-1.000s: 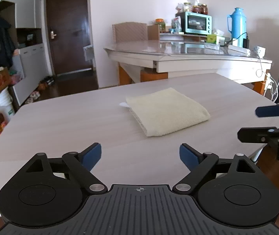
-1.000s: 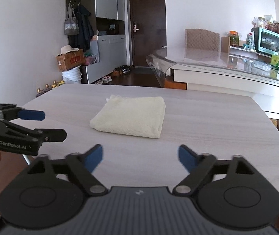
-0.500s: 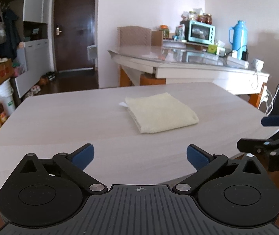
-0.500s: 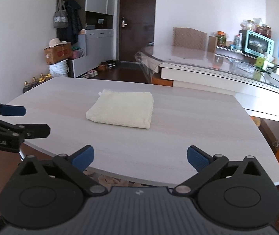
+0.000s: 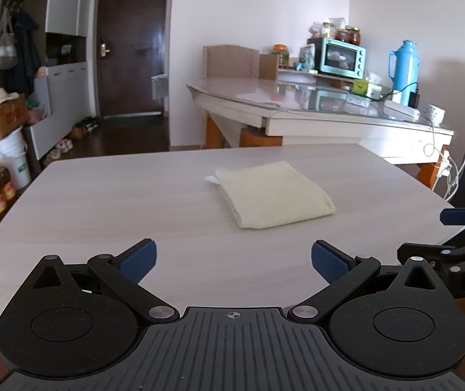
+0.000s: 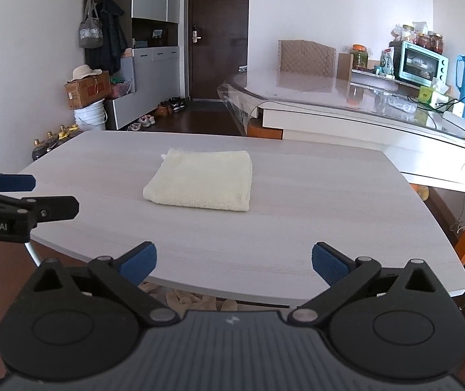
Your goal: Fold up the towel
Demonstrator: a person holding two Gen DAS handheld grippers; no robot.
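Bench (image 5: 108, 215): pale wood-grain top, rounded corners. Towel (image 5: 273, 194): cream terry, folded into a flat rectangle, lying mid-bench, white tag showing at its far left corner. Left tongs (image 5: 232, 259): blue pads spread wide, holding nothing, near bench edge. Right tongs (image 6: 232, 260): likewise spread, holding nothing, well apart from towel.

Both tongs now sit farther back from the towel (image 5: 273, 194) than a second ago. The left tongs (image 5: 233, 259) hang over the near edge of the worktop (image 5: 118, 195), with more bare top ahead of them. The right tongs (image 6: 234, 260) are now off the near edge, floor showing beneath, and their spread is slightly wider.
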